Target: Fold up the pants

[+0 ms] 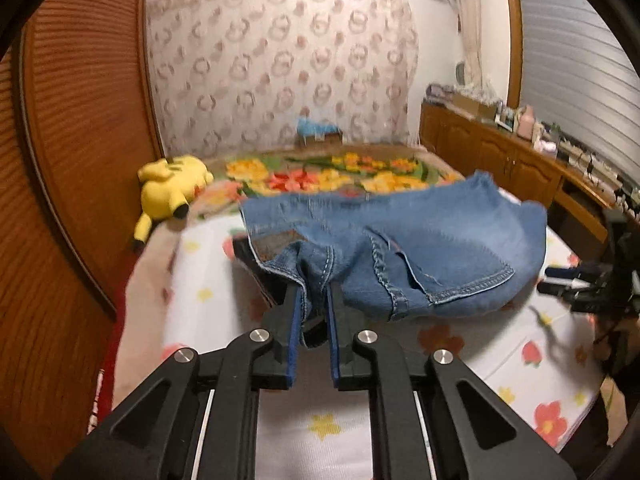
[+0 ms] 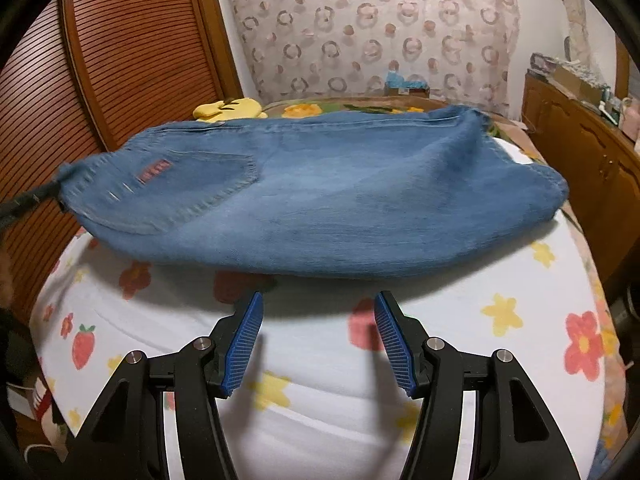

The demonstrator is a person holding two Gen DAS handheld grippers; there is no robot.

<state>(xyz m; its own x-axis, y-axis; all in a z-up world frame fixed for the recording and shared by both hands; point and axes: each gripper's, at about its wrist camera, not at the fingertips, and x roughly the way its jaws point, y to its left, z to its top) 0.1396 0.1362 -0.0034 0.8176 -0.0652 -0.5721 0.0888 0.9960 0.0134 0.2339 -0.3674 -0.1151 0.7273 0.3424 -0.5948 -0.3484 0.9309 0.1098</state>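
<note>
Blue denim pants point(image 1: 420, 240) lie bunched across the bed, their near end lifted off the sheet. My left gripper point(image 1: 314, 292) is shut on a gathered fold of denim at the waistband, near the brown label; the cloth fills the narrow gap between its blue pads. In the right wrist view the pants point(image 2: 320, 200) stretch from left to right with a back pocket at the left, where the dark, blurred left gripper point(image 2: 24, 200) holds them. My right gripper point(image 2: 318, 300) stands open just in front of the pants' near edge, over the sheet, with nothing between its fingers.
The bed carries a white sheet with printed flowers point(image 2: 320, 360) and a floral blanket point(image 1: 320, 176) at the far end. A yellow plush toy point(image 1: 172, 188) lies at the far left. A louvred wooden door point(image 1: 80, 120) flanks the left side, a cluttered wooden cabinet point(image 1: 500, 152) the right.
</note>
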